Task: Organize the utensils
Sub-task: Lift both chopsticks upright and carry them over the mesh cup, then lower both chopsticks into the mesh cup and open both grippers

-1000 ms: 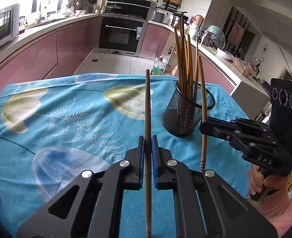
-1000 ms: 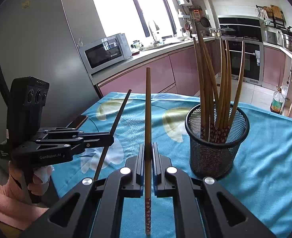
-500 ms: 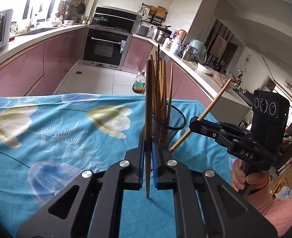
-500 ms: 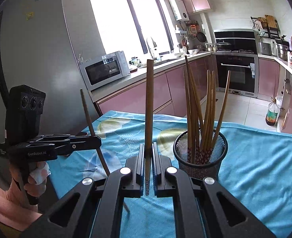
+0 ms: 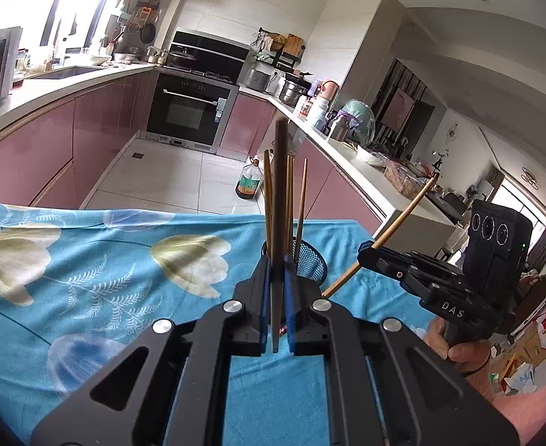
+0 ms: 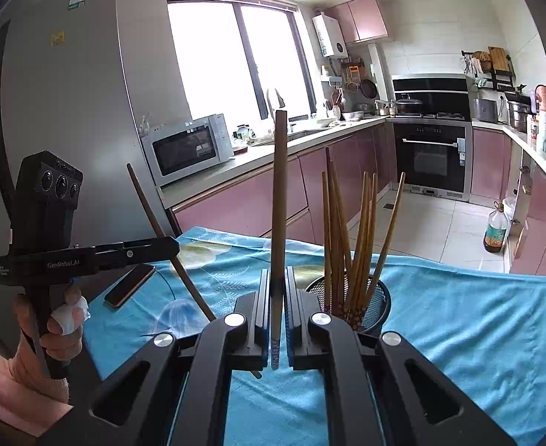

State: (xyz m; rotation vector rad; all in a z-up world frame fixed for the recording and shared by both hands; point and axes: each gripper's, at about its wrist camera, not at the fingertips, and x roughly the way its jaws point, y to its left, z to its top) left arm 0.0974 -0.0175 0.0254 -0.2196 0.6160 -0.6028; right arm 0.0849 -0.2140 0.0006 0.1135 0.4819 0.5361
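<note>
Both hands are loaded here: the left gripper is pinching one dark chopstick upright between its pads, and the right gripper is pinching a lighter chopstick the same way. The mesh holder sits on the blue flowered cloth over the desk, toward its far edge, already stuffed with a fan of chopsticks.

Looks to me like the drop-in stage. I'd do one hand at a time, get the lower tip over an open gap in the rim, keep the stick close to vertical, and only let go once the tip is inside. The sticks in there lean every which way, so coming in at an angle could knock them or tip the cup.

Versus a second ago: both grippers have come up, the view tilted higher, and the holder now sits much lower and closer behind the pads. In the left view the right-hand chopstick has swung from near-vertical to a strong slant.
</note>
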